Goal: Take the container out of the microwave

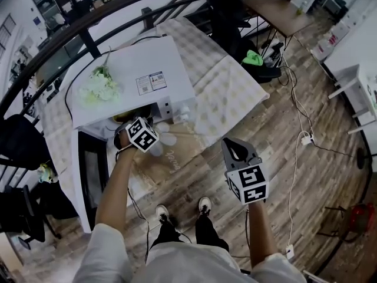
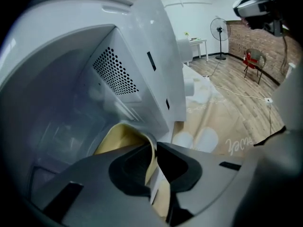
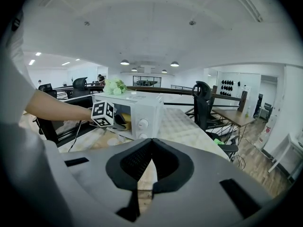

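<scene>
The white microwave [image 1: 150, 75] stands on the cloth-covered table [image 1: 230, 93] with its door [image 1: 88, 175] swung open to the left. In its cavity sits a yellow container [image 2: 120, 136], also seen from afar in the right gripper view as a yellow container [image 3: 124, 119]. My left gripper [image 2: 154, 159] is shut on that container's rim at the cavity mouth; in the head view the left gripper [image 1: 132, 128] is at the opening under its marker cube. My right gripper [image 1: 232, 145] hangs shut and empty off the table's near edge, above the floor; its jaws meet in the right gripper [image 3: 151, 142] view.
A bunch of pale flowers [image 1: 99, 86] lies on top of the microwave. A black chair with a green cloth [image 1: 253, 58] stands beyond the table. A white cable and power strip [image 1: 306, 138] trail over the wooden floor at right. A dark railing [image 1: 88, 22] curves behind.
</scene>
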`<action>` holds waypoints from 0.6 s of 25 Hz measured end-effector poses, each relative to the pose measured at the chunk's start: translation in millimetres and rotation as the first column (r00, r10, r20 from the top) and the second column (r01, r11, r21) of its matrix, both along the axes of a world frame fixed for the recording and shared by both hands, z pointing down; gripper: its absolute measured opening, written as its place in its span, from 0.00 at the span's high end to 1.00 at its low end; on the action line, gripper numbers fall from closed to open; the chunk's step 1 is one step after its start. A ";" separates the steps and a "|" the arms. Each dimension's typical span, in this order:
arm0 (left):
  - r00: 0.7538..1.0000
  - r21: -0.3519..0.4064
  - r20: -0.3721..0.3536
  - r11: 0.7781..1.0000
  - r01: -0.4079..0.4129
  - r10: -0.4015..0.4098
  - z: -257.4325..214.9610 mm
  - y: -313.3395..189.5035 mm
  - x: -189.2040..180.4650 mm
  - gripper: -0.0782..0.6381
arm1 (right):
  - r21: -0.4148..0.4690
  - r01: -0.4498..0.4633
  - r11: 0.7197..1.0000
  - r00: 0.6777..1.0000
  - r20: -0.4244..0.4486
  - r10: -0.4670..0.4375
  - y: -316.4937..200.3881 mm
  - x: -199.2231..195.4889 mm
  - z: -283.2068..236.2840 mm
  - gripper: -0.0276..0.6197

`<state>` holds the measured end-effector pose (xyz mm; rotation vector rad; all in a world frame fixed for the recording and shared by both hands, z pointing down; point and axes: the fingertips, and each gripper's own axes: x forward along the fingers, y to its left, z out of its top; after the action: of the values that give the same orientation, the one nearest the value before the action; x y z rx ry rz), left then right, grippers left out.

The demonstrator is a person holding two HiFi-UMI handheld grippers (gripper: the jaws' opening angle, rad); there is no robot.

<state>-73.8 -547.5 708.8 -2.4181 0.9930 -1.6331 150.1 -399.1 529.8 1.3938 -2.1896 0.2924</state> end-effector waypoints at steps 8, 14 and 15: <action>0.999 0.019 -0.046 1.000 0.023 -0.022 -21.7 34.8 1.1 0.82 | 0.038 -0.001 0.999 1.000 0.000 0.000 26.4 0.7 -18.0 0.94; 0.998 0.042 -0.058 0.999 -0.002 0.004 -45.4 80.4 3.3 0.82 | 0.084 0.010 0.996 1.000 0.011 -0.011 47.9 -2.0 -39.0 0.94; 0.998 0.048 -0.062 0.999 -0.003 0.006 -50.8 87.0 3.1 0.82 | 0.093 0.013 0.996 1.000 0.014 -0.014 51.1 -2.9 -42.7 0.94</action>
<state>-70.7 -460.5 658.0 -2.4515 1.0229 -1.5235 147.2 -348.0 487.1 1.4296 -2.2491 0.1987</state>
